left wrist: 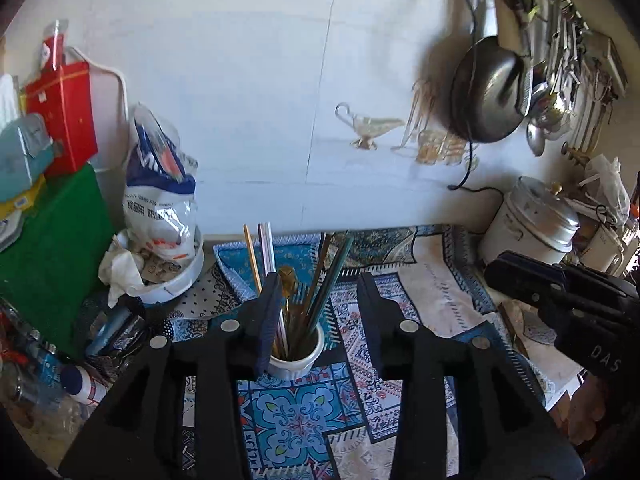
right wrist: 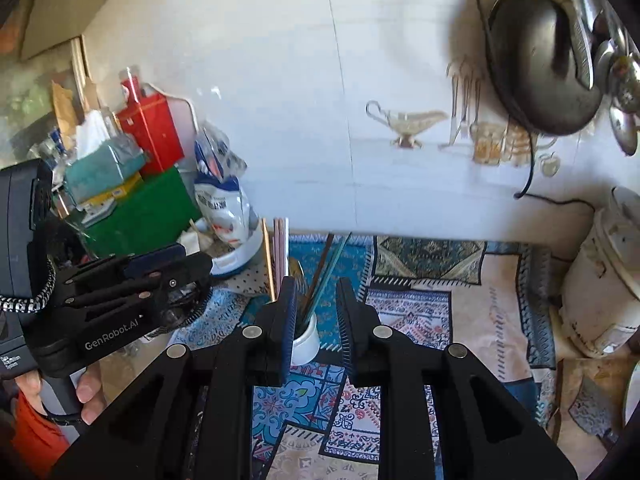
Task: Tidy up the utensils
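Note:
A white ribbed cup [left wrist: 298,360] stands on the patterned cloth [left wrist: 296,412] and holds several chopsticks [left wrist: 262,248] and a gold spoon [left wrist: 289,280]. My left gripper [left wrist: 318,308] is open and empty, its left finger just in front of the cup's left side. In the right wrist view the same cup [right wrist: 306,342] with the chopsticks [right wrist: 280,248] sits between and beyond my fingers. My right gripper [right wrist: 316,312] is open and empty, above and short of the cup. The left gripper body [right wrist: 120,300] shows at the left there.
A white bowl [left wrist: 176,276] with a plastic bag [left wrist: 160,184] and a green box [left wrist: 48,260] crowd the left. A white lidded pot [left wrist: 532,220] stands at right. A dark pan [left wrist: 488,92] and hanging utensils [left wrist: 568,52] are on the wall.

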